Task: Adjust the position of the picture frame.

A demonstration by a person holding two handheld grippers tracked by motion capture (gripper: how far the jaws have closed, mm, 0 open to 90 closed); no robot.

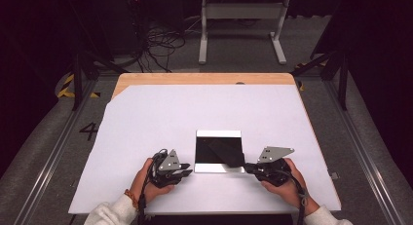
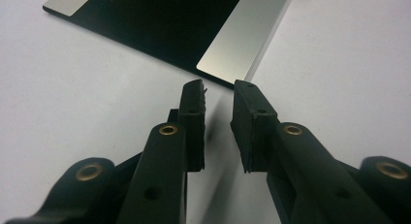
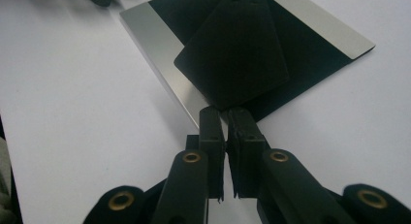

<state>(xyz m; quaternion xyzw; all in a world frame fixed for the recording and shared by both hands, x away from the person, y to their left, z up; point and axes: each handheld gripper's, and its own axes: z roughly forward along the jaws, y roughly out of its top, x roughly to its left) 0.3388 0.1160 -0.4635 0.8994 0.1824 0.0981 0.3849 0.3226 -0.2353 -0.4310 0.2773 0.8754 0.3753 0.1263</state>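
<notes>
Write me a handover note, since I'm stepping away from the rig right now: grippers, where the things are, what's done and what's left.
Right gripper: shut on the near corner of the black sheet, which lies slanted on the black plate with silver edges.
Left gripper: jaws slightly apart, nothing between them, tips just off the plate's near left corner.
Plate sits on the white table cover, near the front edge.
Done: sheet gripped.
Left, probably: move or square up the sheet; the left gripper may steady the plate.

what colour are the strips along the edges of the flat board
Shiny silver, either side of a black middle; the board shows them best in the right gripper view.
</notes>
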